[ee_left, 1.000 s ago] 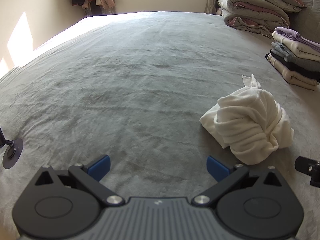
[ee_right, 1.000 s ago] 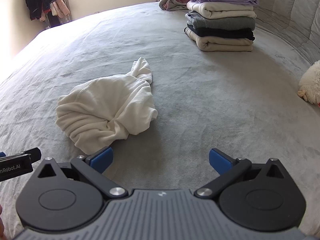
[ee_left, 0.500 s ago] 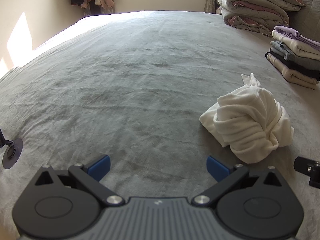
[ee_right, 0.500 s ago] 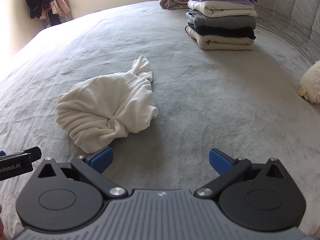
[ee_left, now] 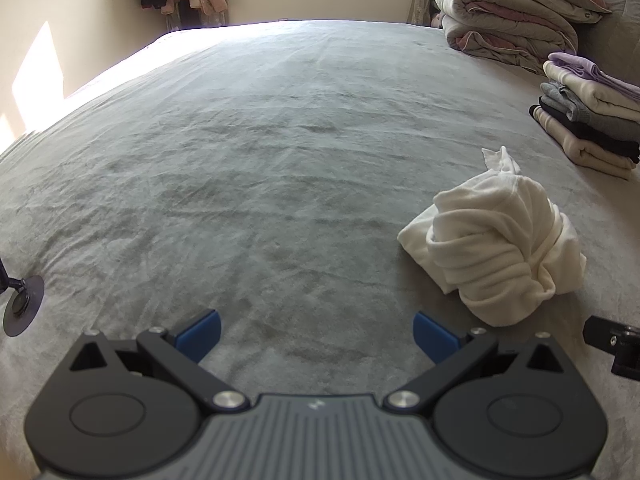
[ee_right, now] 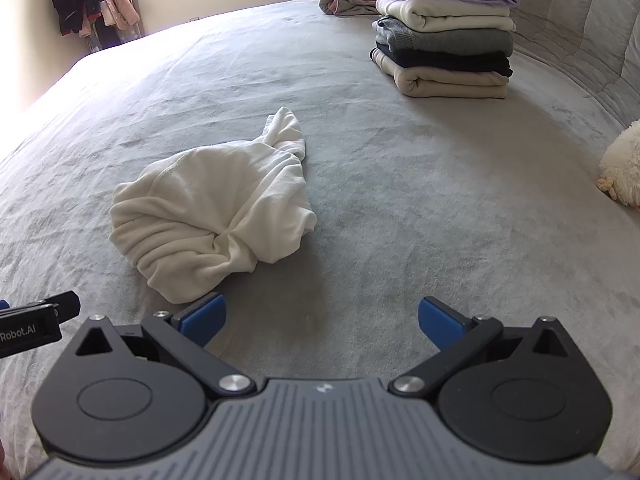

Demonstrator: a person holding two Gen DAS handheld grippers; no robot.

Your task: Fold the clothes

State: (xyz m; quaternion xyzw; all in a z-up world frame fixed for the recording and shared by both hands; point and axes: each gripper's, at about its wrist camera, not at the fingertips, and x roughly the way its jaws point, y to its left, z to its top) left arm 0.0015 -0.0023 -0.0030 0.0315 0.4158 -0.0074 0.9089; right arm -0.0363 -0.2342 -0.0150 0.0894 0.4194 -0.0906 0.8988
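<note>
- White garment (ee_right: 212, 216): crumpled in a twisted heap on the grey bed (ee_left: 240, 168); it sits slightly nearer both tools than a second ago, so the approach has begun, no grasp yet.
- Left tool (ee_left: 316, 332): jaws spread, empty, garment to its right.
- Right tool (ee_right: 320, 318): jaws spread, empty; left pad just beside the heap's near edge.
- Open room: wide bare bed leftward for spreading.
- Folded stack (ee_right: 444, 40): well apart, far right.

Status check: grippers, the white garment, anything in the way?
Left gripper, right gripper open, empty. White garment crumpled on bed, untouched. Nothing in the way.
</note>
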